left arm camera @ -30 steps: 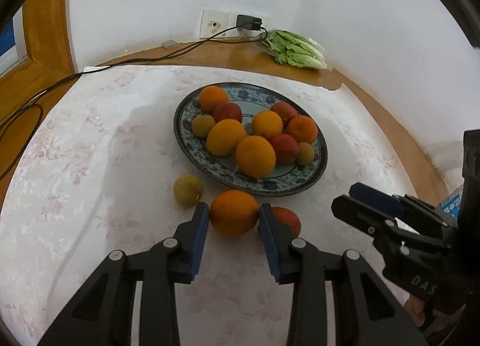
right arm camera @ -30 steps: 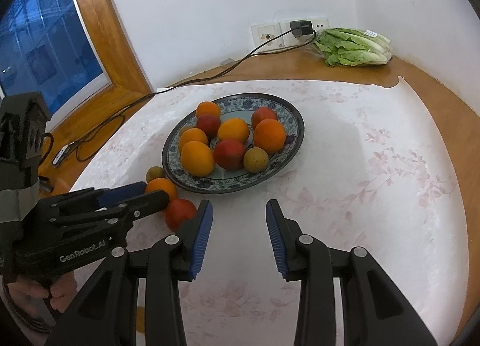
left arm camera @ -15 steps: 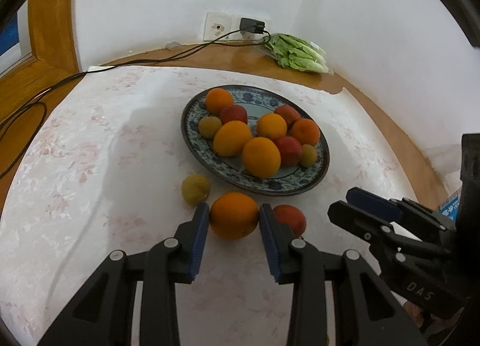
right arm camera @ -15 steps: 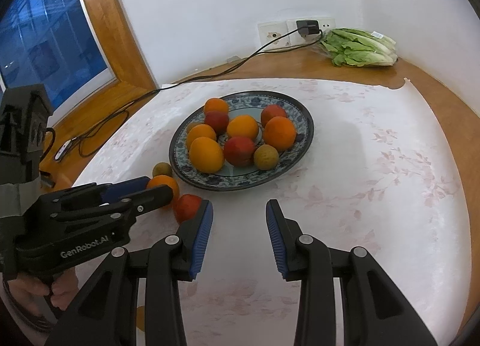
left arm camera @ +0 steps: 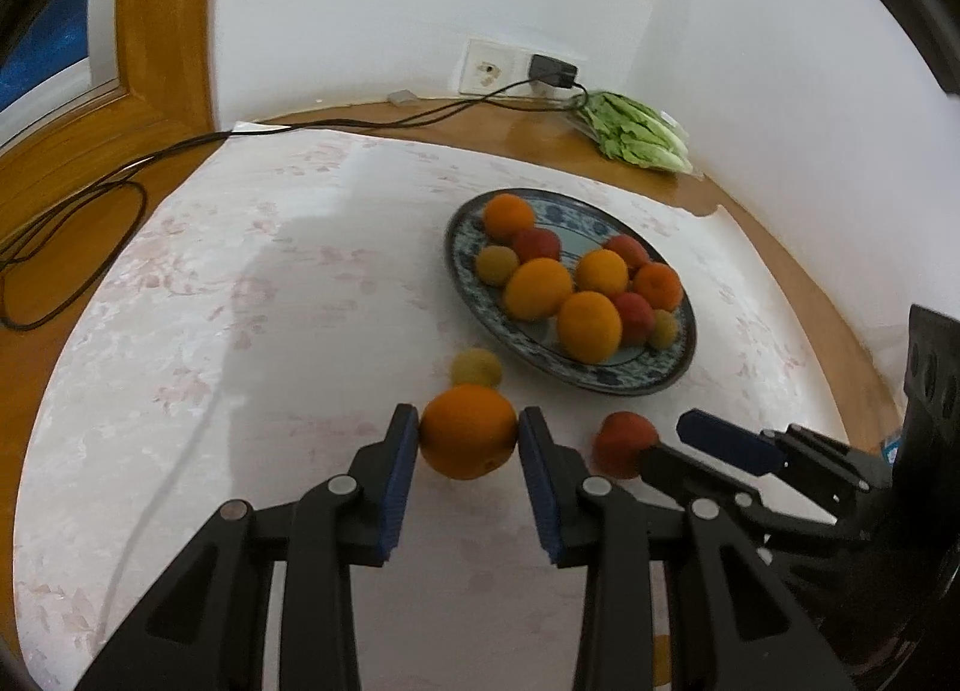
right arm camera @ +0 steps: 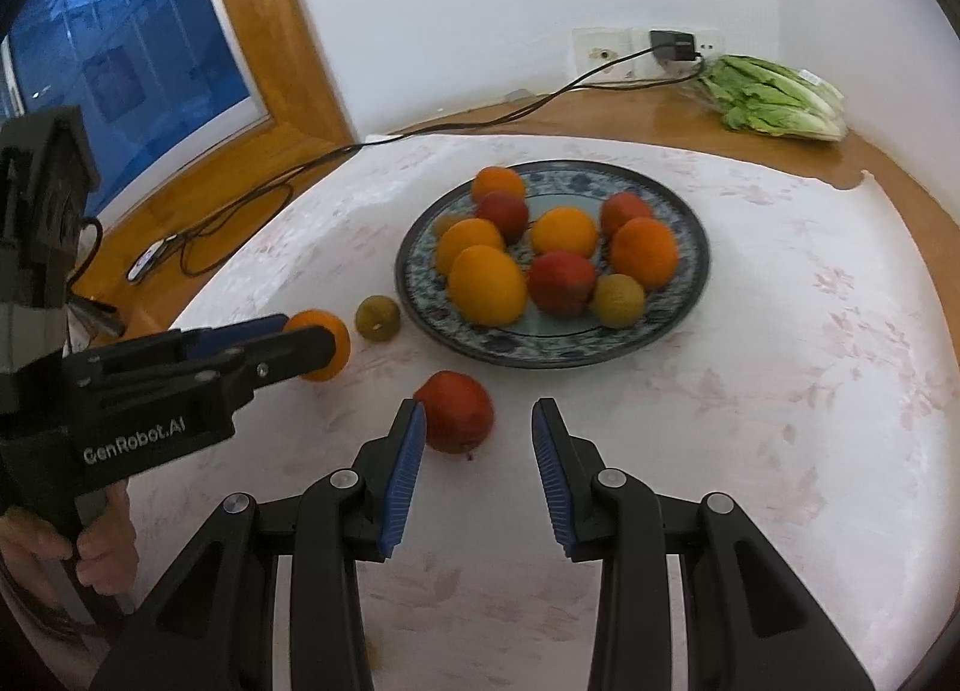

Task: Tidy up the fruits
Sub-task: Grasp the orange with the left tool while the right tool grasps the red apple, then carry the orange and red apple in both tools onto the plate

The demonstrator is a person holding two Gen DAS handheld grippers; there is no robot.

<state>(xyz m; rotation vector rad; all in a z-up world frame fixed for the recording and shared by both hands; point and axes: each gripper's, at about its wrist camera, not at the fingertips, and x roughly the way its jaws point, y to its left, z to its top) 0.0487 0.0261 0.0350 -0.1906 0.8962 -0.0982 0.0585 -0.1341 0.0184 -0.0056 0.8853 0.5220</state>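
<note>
Left wrist: left gripper (left arm camera: 468, 439) angled down, fingers clamping orange (left arm camera: 468, 430); right gripper (right arm camera: 478, 427) fingers apart, empty

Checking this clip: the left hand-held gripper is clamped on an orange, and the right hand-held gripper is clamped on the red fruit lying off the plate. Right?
Not quite. The left hand-held gripper is clamped on the orange, but the right hand-held gripper grips nothing: in the right wrist view its jaws stand apart, with the red fruit on the cloth, off the plate, just ahead of its left finger.
</note>
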